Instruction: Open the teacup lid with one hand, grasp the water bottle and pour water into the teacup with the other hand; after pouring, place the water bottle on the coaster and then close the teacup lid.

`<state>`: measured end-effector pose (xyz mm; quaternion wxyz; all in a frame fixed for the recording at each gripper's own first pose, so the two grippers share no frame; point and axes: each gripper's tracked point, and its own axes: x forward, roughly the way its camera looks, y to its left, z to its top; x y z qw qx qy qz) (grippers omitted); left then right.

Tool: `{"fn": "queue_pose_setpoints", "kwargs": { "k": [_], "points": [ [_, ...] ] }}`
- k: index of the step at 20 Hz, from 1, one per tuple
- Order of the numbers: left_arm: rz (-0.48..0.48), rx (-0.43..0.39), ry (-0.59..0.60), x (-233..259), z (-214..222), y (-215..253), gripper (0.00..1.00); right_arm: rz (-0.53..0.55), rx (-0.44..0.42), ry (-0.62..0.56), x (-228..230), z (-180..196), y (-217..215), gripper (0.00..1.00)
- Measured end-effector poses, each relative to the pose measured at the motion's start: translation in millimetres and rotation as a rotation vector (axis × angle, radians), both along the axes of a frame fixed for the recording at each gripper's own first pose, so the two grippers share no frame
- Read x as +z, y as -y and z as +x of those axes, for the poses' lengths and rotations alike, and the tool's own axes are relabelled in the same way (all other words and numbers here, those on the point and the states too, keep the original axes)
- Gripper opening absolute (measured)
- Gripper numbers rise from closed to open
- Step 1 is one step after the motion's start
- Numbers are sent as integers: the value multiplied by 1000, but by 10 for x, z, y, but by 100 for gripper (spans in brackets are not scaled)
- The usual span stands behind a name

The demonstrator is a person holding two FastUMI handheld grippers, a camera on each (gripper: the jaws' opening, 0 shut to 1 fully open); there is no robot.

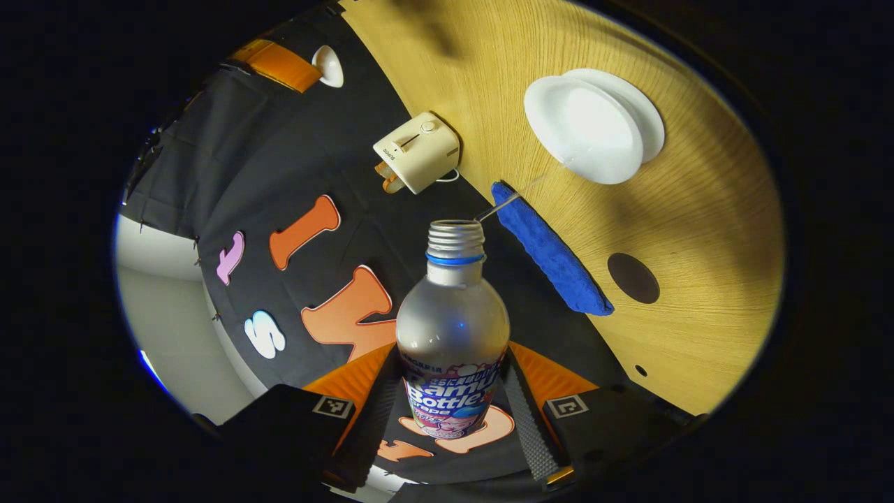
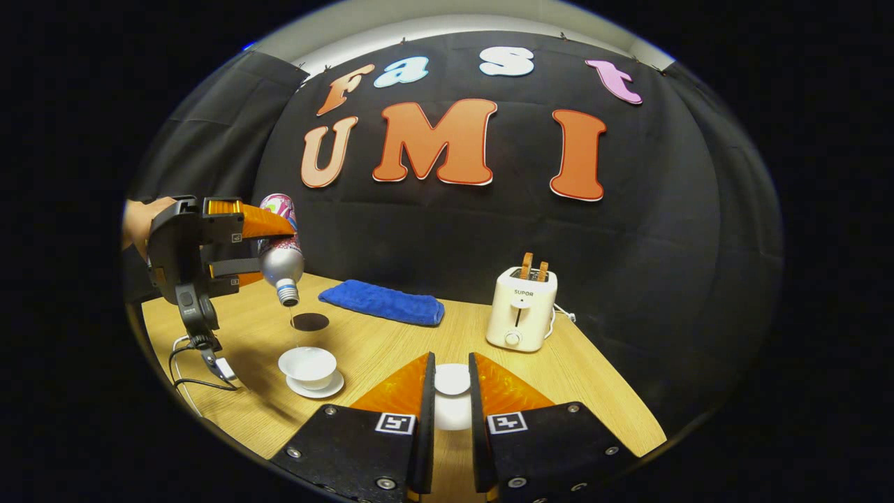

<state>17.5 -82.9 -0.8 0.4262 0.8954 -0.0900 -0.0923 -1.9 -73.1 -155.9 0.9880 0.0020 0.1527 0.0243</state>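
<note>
The bottom of the water bottle [image 1: 452, 349] is hidden between the left gripper [image 1: 452, 419] fingers. The lid [image 2: 452, 381] sits mostly hidden between the right gripper [image 2: 452, 405] fingers. The water inside the teacup [image 2: 307, 365] is too small to tell.

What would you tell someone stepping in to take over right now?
Left tool: shut on the water bottle, tipped neck-down, a thin stream falling into the open teacup on its saucer.
Right tool: shut on the teacup lid, held off to the side.
Done: lid off, bottle grasped, pouring under way.
Left: finish pouring, stand the bottle on the dark round coaster beside the blue cloth, put the lid back.
</note>
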Motion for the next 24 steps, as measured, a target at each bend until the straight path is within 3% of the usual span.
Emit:
{"fn": "queue_pose_setpoints", "kwargs": {
  "k": [1, 2, 7, 8, 11, 12, 14, 16, 18, 20, 23, 24],
  "points": [
    [-1, -5, 6, 18, -1, 13, 88, -1, 4, -1, -10, 5, -19, 23],
    [-4, -15, 13, 44, -12, 29, 82, -3, 3, 0, -4, 14, -34, 23],
    [-86, -57, 46, 206, -95, 87, 88, -4, 21, 3, 35, 39, -143, 23],
    [-111, -66, 49, 238, -95, 94, 82, -6, 24, 6, 45, 49, -166, 24],
    [-215, -85, 75, 376, -143, 41, 85, -3, 40, 13, 94, 63, -274, 23],
    [-267, -89, 85, 447, -175, 17, 81, -5, 48, 13, 112, 78, -314, 23],
    [-397, -96, 107, 625, -179, -62, 88, -14, 59, 21, 136, 92, -376, 24],
    [-532, -103, 144, 834, -193, -154, 81, -8, 68, 26, 166, 130, -463, 24],
    [-660, -105, 161, 953, -200, -243, 88, 0, 82, 30, 199, 173, -562, 23],
    [-776, -107, 176, 1030, -170, -338, 80, 3, 97, 32, 208, 216, -670, 24],
    [-955, -100, 181, 1054, -115, -492, 80, 19, 120, 33, 220, 290, -856, 24],
    [-1011, -99, 187, 1058, -120, -551, 84, 21, 130, 29, 206, 305, -924, 24]
  ]
}}
